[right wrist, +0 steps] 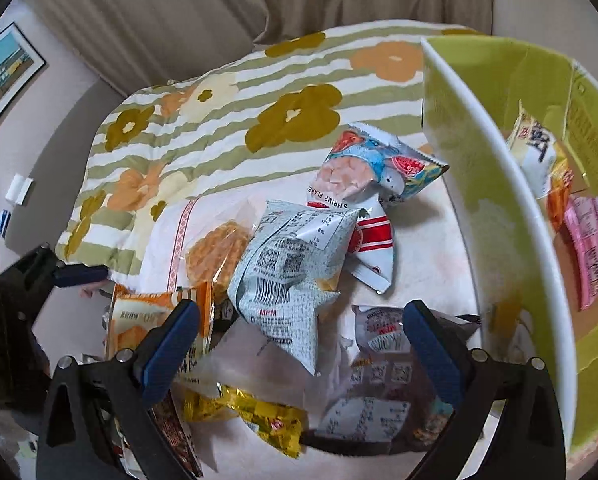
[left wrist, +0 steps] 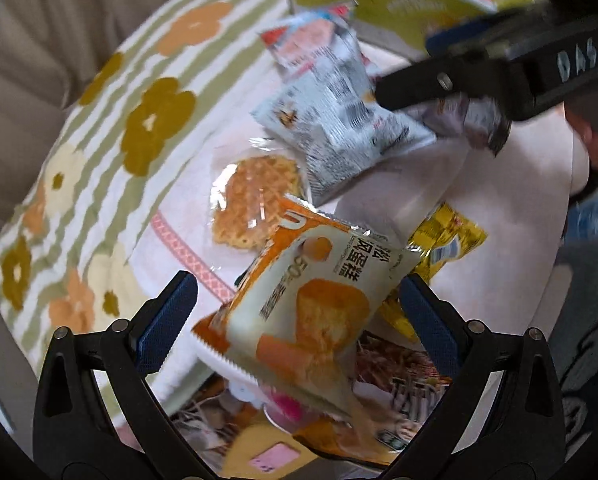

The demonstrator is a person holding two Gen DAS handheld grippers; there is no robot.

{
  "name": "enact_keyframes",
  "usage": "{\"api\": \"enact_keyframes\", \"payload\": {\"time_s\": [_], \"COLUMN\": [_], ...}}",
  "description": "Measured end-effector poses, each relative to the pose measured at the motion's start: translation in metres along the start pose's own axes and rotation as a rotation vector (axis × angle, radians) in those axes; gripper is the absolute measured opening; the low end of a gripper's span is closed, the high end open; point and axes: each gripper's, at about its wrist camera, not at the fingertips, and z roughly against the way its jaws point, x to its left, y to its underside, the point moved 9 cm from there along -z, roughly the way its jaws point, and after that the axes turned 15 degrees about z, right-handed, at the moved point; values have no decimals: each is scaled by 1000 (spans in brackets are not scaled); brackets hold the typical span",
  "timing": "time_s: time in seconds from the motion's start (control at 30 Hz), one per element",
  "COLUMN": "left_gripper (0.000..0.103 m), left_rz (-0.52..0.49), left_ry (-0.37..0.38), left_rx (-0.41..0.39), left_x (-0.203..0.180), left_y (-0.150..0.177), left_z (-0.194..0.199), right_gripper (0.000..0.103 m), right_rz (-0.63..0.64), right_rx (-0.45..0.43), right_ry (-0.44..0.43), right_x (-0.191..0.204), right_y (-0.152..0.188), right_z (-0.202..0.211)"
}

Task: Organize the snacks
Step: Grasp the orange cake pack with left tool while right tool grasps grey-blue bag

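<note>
Left gripper (left wrist: pixel 295 312) spread wide around the orange cake packet (left wrist: pixel 299 300) on the snack pile; contact cannot be confirmed. Right gripper (right wrist: pixel 301 332) wide open, empty, above the grey-white packet (right wrist: pixel 295 268), beside the green box (right wrist: pixel 499 208).

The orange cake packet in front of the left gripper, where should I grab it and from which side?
Judging by its pose, grip the orange cake packet across its puffed middle, coming straight on with the left gripper. It already lies tilted between the open jaws; its flat sealed ends offer less to hold.
</note>
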Motion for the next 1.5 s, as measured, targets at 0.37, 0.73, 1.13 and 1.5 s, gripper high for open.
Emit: {"api": "enact_keyframes", "payload": {"time_s": [0.37, 0.73, 1.13, 1.5], "left_gripper": [96, 68, 68, 68], "left_rz": [-71, -32, 49, 128], "left_ry": [85, 67, 58, 43], "left_rx": [94, 57, 41, -70], "left_x": [-19, -7, 6, 11], "left_y": [7, 7, 15, 6], "left_z": [-40, -29, -13, 34], "right_gripper": [101, 100, 64, 62], "right_rz": [-20, 8, 11, 34], "right_rx": [25, 45, 36, -83], "right_ry": [-86, -86, -76, -37], "right_x": [5, 16, 13, 17], "right_y": [-10, -12, -12, -25], "right_z": [-34, -55, -54, 6]}}
